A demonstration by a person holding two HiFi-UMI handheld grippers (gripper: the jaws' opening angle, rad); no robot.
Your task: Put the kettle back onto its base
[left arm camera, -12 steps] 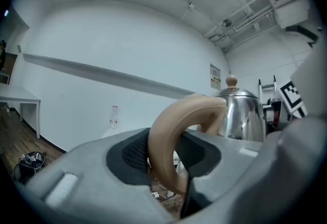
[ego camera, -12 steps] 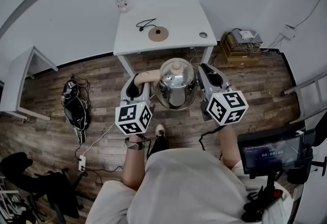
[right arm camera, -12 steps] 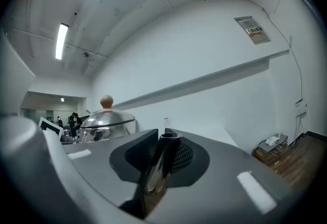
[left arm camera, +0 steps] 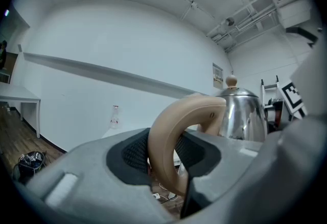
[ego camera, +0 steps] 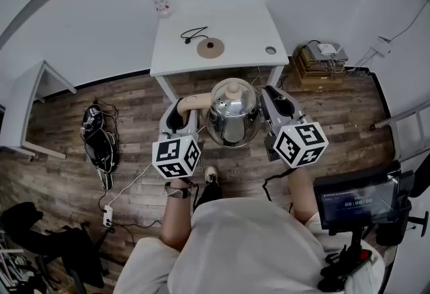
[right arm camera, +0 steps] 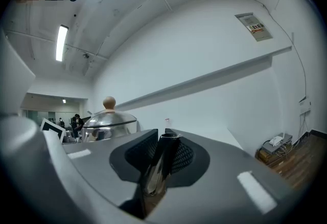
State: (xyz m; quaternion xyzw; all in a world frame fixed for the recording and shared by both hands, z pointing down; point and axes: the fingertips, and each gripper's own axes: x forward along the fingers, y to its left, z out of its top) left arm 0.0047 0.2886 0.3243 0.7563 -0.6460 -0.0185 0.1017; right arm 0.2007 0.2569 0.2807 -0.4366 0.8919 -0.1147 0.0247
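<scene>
Little has moved: left tongs point(ego camera: 180, 114) clench the kettle point(ego camera: 232, 113) by its handle point(left arm camera: 168, 136), right tongs point(ego camera: 272, 103) pinch the spout point(right arm camera: 156, 177); a slip there could tip it.

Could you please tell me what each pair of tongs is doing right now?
Left tongs: closed on the beige handle of the kettle.
Right tongs: closed on the kettle's spout.

The kettle point(ego camera: 232, 113) is mirror-bright silver, with a pale tan handle point(left arm camera: 171, 136) and lid knob point(ego camera: 232, 89). Either side of it, the left gripper point(ego camera: 178, 118) and right gripper point(ego camera: 277, 106) are grey, their cubes patterned in black-and-white squares. Beyond the kettle, the table point(ego camera: 235, 44) is white and the base point(ego camera: 210, 47) brown. Below it, the floor point(ego camera: 60, 172) is brown wood-grain planks.
</scene>
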